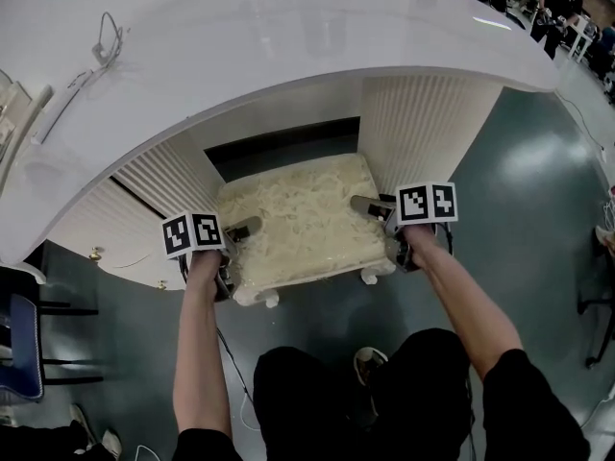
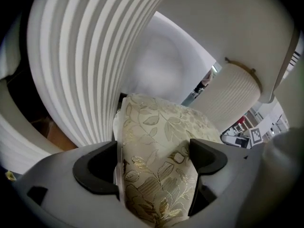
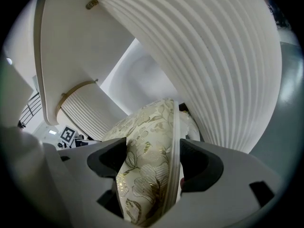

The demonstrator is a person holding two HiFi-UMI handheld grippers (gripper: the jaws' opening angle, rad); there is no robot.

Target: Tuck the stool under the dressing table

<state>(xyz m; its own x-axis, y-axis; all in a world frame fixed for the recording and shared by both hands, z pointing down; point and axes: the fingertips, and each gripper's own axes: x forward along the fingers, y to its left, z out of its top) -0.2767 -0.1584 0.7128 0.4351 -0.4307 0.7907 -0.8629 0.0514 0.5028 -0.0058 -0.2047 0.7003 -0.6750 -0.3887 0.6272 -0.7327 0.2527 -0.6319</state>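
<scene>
My left gripper [image 1: 242, 229] and right gripper [image 1: 370, 206] each clamp their jaws on opposite side edges of the cushioned stool [image 1: 303, 221], which stands partly under the white bench [image 1: 288, 46], between its fluted pedestals [image 1: 423, 123].

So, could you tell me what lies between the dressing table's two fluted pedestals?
The stool, its far end between the left pedestal and the right pedestal, as the head view shows. The left gripper and right gripper are shut on its sides.
</scene>
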